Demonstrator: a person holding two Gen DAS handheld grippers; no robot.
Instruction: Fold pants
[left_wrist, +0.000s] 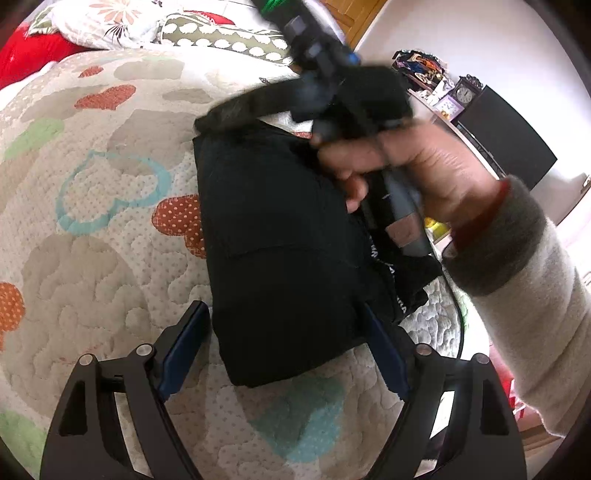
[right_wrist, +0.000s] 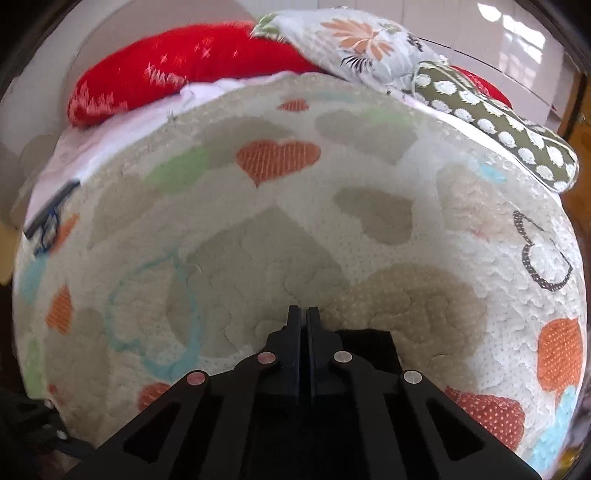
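Black pants (left_wrist: 273, 236) lie partly folded on the quilted bed cover (left_wrist: 103, 221). My left gripper (left_wrist: 284, 332) is open, its blue-padded fingers (left_wrist: 184, 354) on either side of the pants' near end. In the left wrist view my right gripper (left_wrist: 314, 96) is lifted above the pants' far end, blurred, with a black end of the pants (left_wrist: 236, 110) hanging from it. In the right wrist view the right gripper (right_wrist: 303, 314) has its jaws together, with a black edge of the pants (right_wrist: 369, 339) showing below it.
Red pillow (right_wrist: 166, 81), floral pillow (right_wrist: 351, 40) and green dotted cushion (right_wrist: 498, 125) lie at the bed's head. A black object (right_wrist: 48, 218) lies at the bed's left edge. A shelf with a clock (left_wrist: 465, 96) and dark cabinet (left_wrist: 506, 136) stand at the right.
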